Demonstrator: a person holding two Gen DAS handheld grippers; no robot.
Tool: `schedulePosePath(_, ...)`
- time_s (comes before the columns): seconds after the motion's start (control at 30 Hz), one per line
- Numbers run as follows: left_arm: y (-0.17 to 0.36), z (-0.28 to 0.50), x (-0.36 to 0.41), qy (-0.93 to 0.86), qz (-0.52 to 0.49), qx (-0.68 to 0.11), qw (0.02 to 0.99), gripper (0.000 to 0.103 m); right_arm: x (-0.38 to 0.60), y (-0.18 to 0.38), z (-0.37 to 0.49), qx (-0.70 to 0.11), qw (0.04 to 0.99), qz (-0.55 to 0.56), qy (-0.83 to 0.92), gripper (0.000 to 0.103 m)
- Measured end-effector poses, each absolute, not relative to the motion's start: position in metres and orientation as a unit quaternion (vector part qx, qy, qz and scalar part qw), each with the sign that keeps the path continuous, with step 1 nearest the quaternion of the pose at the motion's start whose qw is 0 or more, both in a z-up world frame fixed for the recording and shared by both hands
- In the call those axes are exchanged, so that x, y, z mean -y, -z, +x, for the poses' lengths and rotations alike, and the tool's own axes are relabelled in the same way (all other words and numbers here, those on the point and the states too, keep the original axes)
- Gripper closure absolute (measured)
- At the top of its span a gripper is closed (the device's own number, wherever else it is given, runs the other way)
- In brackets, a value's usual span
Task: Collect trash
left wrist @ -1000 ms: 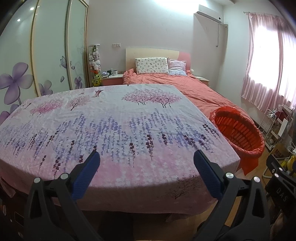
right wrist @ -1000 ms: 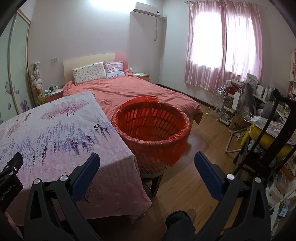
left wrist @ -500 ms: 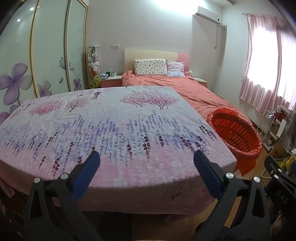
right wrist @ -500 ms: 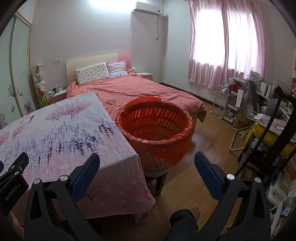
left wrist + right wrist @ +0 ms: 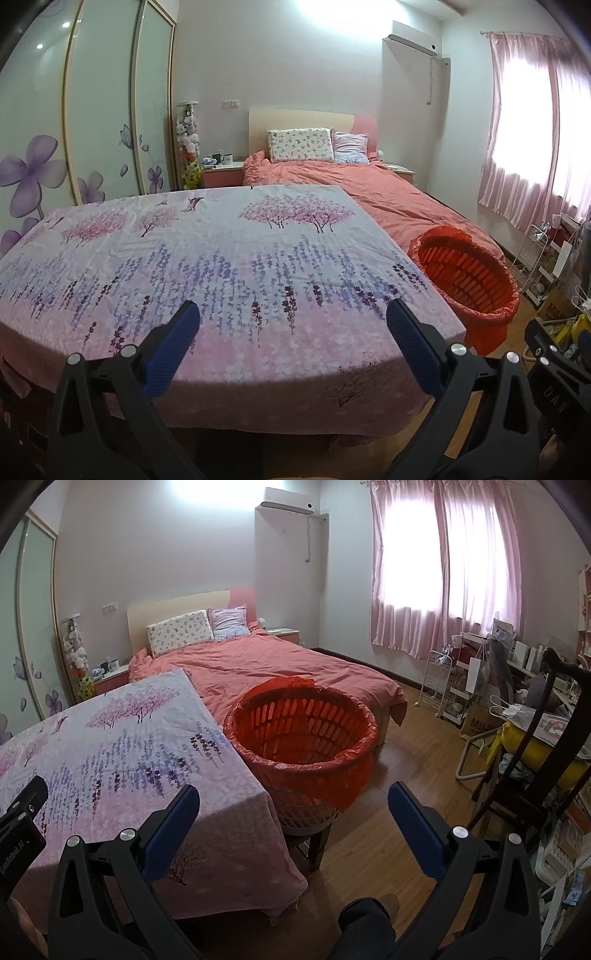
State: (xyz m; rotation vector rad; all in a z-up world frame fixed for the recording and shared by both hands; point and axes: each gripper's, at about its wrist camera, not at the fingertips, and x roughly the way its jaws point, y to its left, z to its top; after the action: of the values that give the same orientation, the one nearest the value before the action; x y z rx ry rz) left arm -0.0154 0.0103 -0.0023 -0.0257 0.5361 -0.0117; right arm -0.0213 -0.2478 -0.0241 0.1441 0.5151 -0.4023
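Observation:
A round basket lined with a red plastic bag (image 5: 301, 731) stands on a small stool just right of the table; it also shows in the left wrist view (image 5: 467, 275). I see nothing inside it and no trash on the table. My left gripper (image 5: 293, 315) is open and empty, held near the front edge of the table with the floral cloth (image 5: 221, 266). My right gripper (image 5: 293, 797) is open and empty, held near the table's front right corner (image 5: 258, 797), short of the basket.
A bed with a salmon cover (image 5: 280, 668) lies behind the table and basket. Wardrobe doors (image 5: 99, 122) stand at the left. A wire rack (image 5: 441, 686), a dark wooden chair (image 5: 546, 760) and a cluttered desk line the right side, with wood floor (image 5: 406, 782) between.
Both grippers have drawn back from the table and basket and tilted upward a little. The basket sits lower and smaller in both views. Both stay open and empty.

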Motion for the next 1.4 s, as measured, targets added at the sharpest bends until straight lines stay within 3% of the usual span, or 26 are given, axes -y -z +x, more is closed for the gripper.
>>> schedulePosePath(1.4,0.0005,-0.0129,-0.0062,0.006,-0.014,-0.266,0.964,0.004,0.2504,0.0214,-0.0230,-0.250,0.944,0.075,0.203,0.002)
